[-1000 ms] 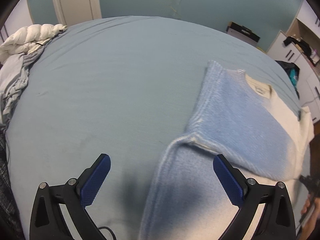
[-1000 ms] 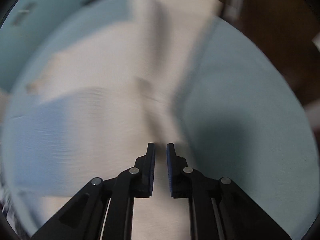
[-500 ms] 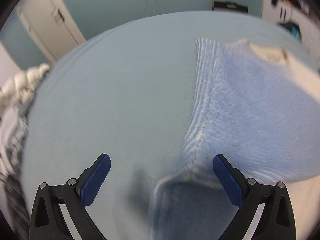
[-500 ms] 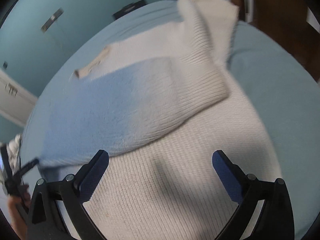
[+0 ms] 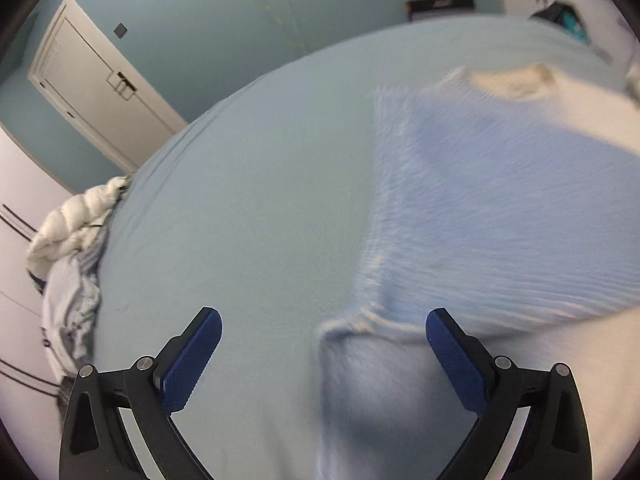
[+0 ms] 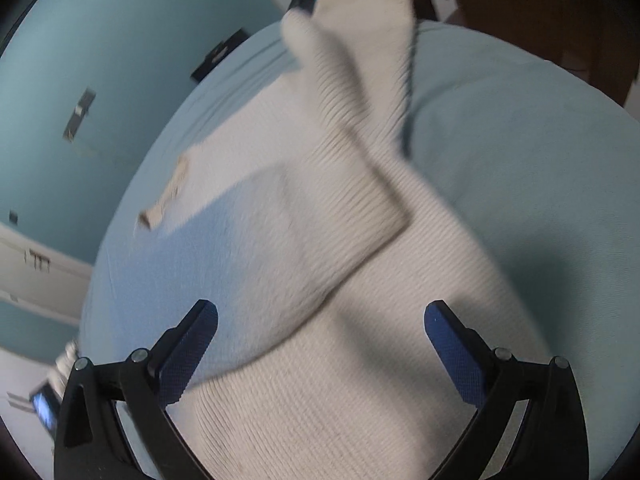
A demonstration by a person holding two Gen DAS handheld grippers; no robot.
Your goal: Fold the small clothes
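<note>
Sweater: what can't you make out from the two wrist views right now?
- Sweater hem: cut off by the bottom edge in both views.
- Neck label: motion-blurred in the left wrist view.
- Far sleeve cuff: blurred in the right wrist view.
- Each gripper: out of the other's view.

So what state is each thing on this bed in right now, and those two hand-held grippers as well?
Sweater: flat on the bed, blue sleeve and white sleeve both folded in across the body.
Bed sheet: spread smooth, light creases.
Bedding pile: crumpled at the bed's edge.
Door: closed.
Left hand-held gripper: open, holding nothing, above the sweater's blue edge.
Right hand-held gripper: open, holding nothing, above the white part.
</note>
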